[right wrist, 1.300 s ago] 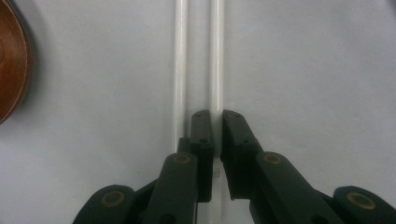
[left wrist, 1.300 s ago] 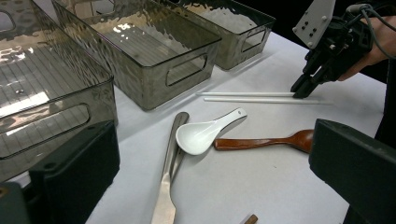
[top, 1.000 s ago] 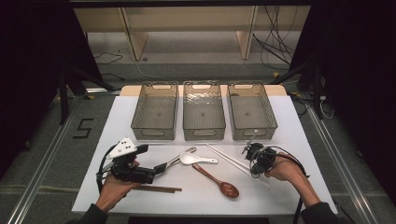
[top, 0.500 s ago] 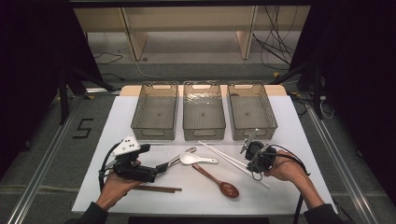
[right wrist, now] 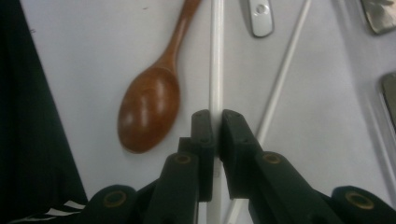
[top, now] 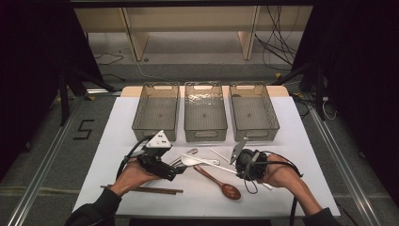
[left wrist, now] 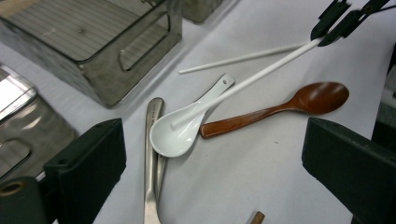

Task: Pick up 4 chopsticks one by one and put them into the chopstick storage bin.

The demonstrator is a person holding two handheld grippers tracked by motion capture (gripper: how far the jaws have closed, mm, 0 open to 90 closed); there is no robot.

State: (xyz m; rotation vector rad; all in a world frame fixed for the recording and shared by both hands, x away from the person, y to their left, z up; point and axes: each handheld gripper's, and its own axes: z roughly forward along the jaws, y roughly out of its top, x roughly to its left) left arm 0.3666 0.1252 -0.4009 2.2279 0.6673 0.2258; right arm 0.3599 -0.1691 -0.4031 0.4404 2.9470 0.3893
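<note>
The right gripper [right wrist: 214, 122] pinches one white chopstick [right wrist: 216, 60], whose far tip rests in the white ceramic spoon [left wrist: 173, 133] beside the wooden spoon [left wrist: 280, 106]. Lifting carelessly could drag that spoon. The left gripper [left wrist: 212, 163] stands spread wide, holding nothing.

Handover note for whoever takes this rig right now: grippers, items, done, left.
Right gripper: shut on a white chopstick, whose far tip lies in the white spoon.
Left gripper: open, holding nothing, near the metal spoon.
On the table: second white chopstick, wooden spoon, brown chopsticks.
Done: nothing is in the three bins.
Left: probably sort every utensil into bins.
</note>
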